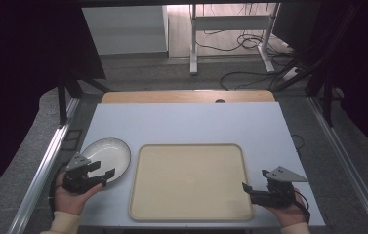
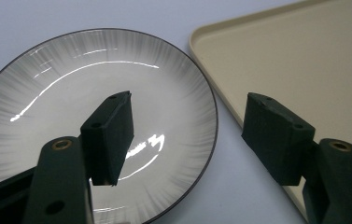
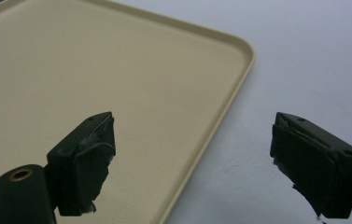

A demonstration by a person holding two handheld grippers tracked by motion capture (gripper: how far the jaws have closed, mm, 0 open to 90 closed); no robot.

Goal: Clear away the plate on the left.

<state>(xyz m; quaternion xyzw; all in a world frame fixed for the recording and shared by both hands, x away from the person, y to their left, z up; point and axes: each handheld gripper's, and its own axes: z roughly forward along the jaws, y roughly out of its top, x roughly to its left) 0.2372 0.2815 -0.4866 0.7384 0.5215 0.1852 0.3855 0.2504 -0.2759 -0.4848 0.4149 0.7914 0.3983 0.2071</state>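
A round white plate (image 1: 107, 152) with a dark rim lies on the table at the left, beside a large beige tray (image 1: 190, 181). My left gripper (image 1: 102, 169) is open at the plate's near right edge. In the left gripper view, one jaw hangs over the plate (image 2: 71, 88) and the other over the tray's corner (image 2: 304, 60), so my left gripper (image 2: 187, 105) straddles the plate's rim without pressing on it. My right gripper (image 1: 254, 181) is open at the tray's near right corner. In the right gripper view, my right gripper (image 3: 194, 121) straddles the tray's edge (image 3: 94, 70) with nothing between its fingers.
The pale table top (image 1: 186, 122) stretches behind the tray, with a wooden strip (image 1: 186, 96) along its far edge. Metal rails (image 1: 45, 165) run along both sides. A desk frame (image 1: 230, 34) and cables stand on the floor beyond.
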